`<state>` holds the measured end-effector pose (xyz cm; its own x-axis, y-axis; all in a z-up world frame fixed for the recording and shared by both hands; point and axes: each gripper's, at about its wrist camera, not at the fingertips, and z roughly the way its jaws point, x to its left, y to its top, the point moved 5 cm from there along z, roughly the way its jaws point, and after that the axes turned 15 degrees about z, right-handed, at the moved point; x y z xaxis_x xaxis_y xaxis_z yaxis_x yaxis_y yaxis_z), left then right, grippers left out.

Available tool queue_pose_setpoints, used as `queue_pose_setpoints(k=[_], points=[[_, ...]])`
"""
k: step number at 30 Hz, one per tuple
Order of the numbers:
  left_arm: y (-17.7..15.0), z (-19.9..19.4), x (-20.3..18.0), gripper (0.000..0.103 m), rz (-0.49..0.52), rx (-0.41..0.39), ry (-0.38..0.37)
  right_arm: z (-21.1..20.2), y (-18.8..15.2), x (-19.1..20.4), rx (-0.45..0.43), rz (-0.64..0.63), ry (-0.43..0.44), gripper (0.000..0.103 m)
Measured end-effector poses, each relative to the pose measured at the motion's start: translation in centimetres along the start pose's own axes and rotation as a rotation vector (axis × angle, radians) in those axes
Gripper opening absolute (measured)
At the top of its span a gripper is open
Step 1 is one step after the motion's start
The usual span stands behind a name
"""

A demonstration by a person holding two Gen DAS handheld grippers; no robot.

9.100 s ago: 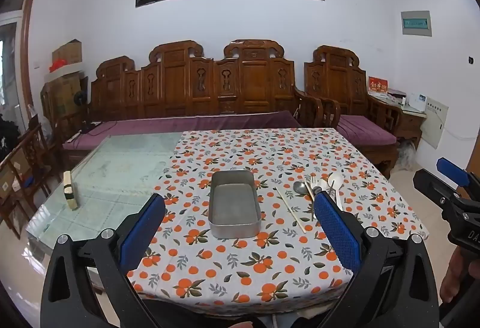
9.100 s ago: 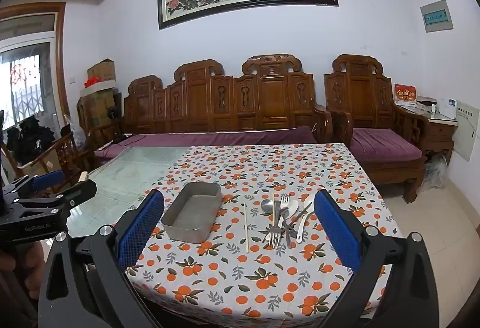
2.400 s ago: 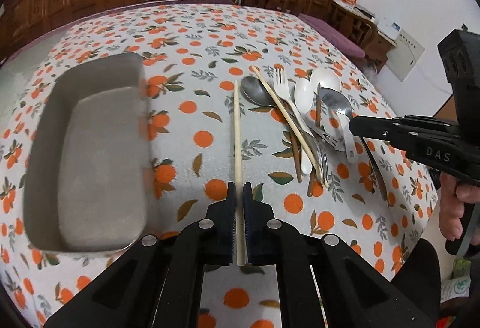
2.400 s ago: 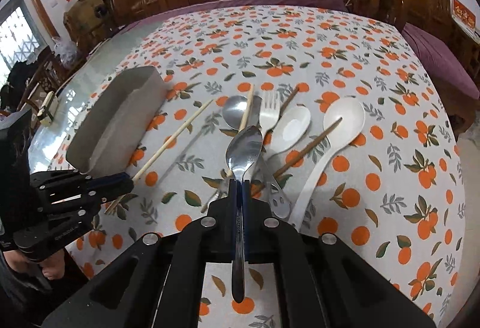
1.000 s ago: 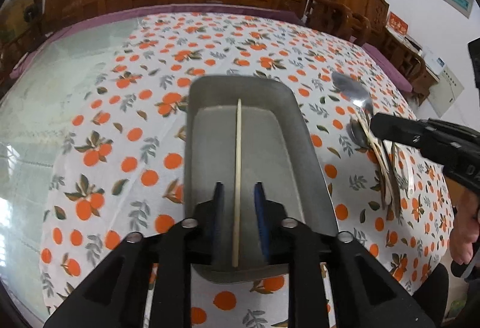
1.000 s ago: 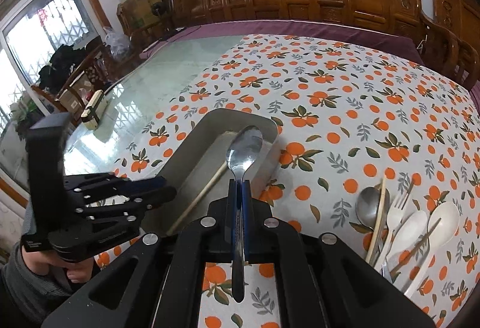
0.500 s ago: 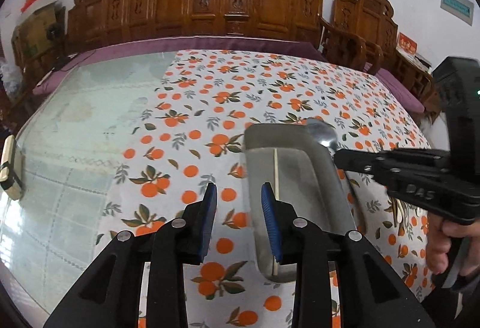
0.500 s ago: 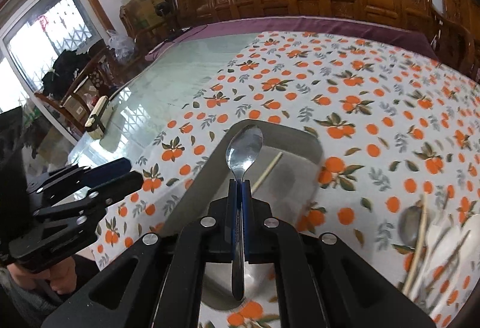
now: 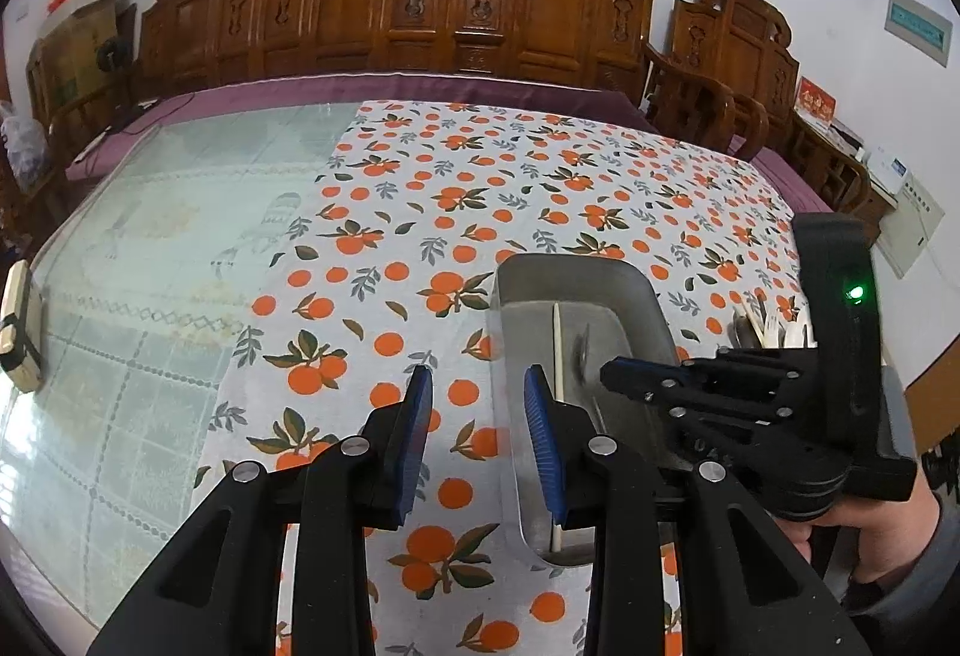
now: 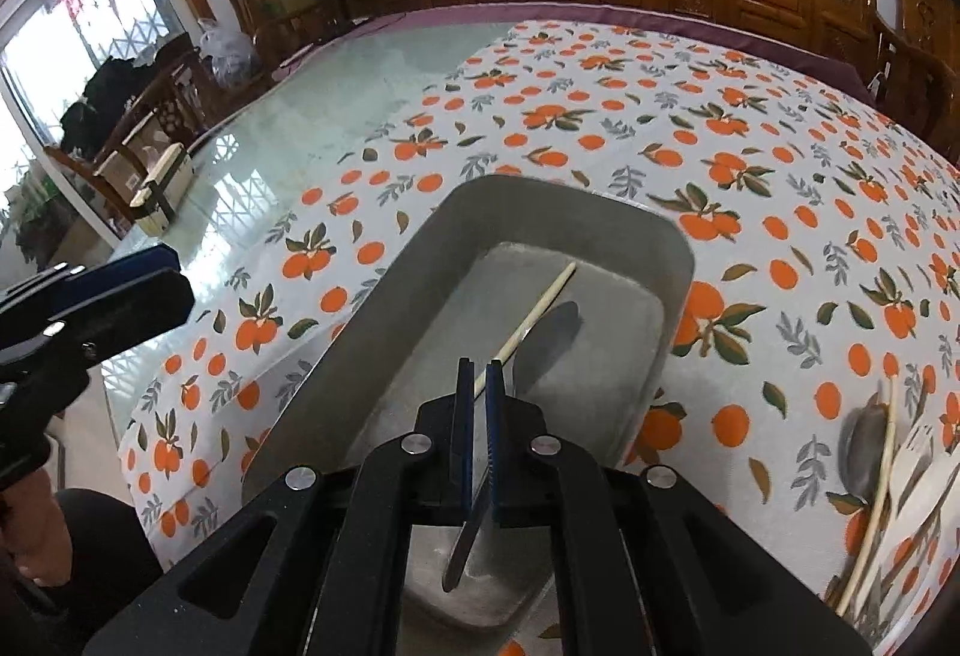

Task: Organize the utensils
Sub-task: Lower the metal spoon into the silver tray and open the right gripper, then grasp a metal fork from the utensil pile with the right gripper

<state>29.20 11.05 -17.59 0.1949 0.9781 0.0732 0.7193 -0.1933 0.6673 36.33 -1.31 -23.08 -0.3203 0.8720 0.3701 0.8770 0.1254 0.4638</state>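
A grey metal tray sits on the orange-print tablecloth, with one pale chopstick lying in it. A metal spoon lies blurred in the tray with its handle between my right gripper's fingers. My right gripper is slightly open above the tray and no longer pinches the spoon. My left gripper is open and empty over the cloth, left of the tray. The right gripper shows over the tray in the left wrist view.
The remaining utensils, spoons, a fork and chopsticks, lie in a pile right of the tray. Bare glass table top lies to the left, with a small box at its edge. A wooden bench stands behind the table.
My right gripper has lowered over the tray and opened a little, letting the spoon drop into it. My left gripper has drawn back left and opened wider.
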Motion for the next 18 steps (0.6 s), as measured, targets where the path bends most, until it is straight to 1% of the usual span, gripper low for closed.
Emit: queue_pose_setpoints(k=[4,5,6,9,10,11,12,14,16,18], points=[[0.2,0.0,-0.7,0.030,0.011,-0.007,-0.009,-2.7,0.2,-0.8,-0.043,0.003,0.018,0.006],[0.2,0.0,-1.0,0.032,0.016,-0.009,-0.011,-3.8,0.1,-1.2,-0.058,0.002,0.021,0.006],[0.3,0.0,-1.4,0.035,0.021,-0.014,-0.013,-4.9,-0.1,-1.7,-0.072,0.000,0.015,0.006],[0.6,-0.1,-2.6,0.037,0.030,-0.023,-0.026,-8.3,-0.7,-3.3,-0.117,-0.016,-0.018,0.006],[0.7,-0.3,-3.2,0.039,0.033,-0.030,-0.035,-9.6,-1.1,-4.1,-0.134,-0.015,-0.037,0.006],[0.8,-0.4,-3.6,0.048,0.036,-0.036,-0.039,-10.5,-1.3,-4.8,-0.144,-0.011,-0.047,0.006],[1.0,-0.5,-4.3,0.054,0.045,-0.045,-0.046,-11.7,-1.7,-5.9,-0.155,0.003,-0.058,0.006],[1.3,-0.6,-5.6,0.056,0.069,-0.051,-0.050,-13.5,-2.5,-7.7,-0.165,0.021,-0.084,0.006],[1.5,-0.6,-6.6,0.061,0.078,-0.056,-0.058,-15.1,-3.5,-9.8,-0.171,0.029,-0.132,0.006],[1.7,-0.6,-7.9,0.068,0.090,-0.064,-0.073,-15.8,-4.2,-11.5,-0.168,0.041,-0.157,0.006]])
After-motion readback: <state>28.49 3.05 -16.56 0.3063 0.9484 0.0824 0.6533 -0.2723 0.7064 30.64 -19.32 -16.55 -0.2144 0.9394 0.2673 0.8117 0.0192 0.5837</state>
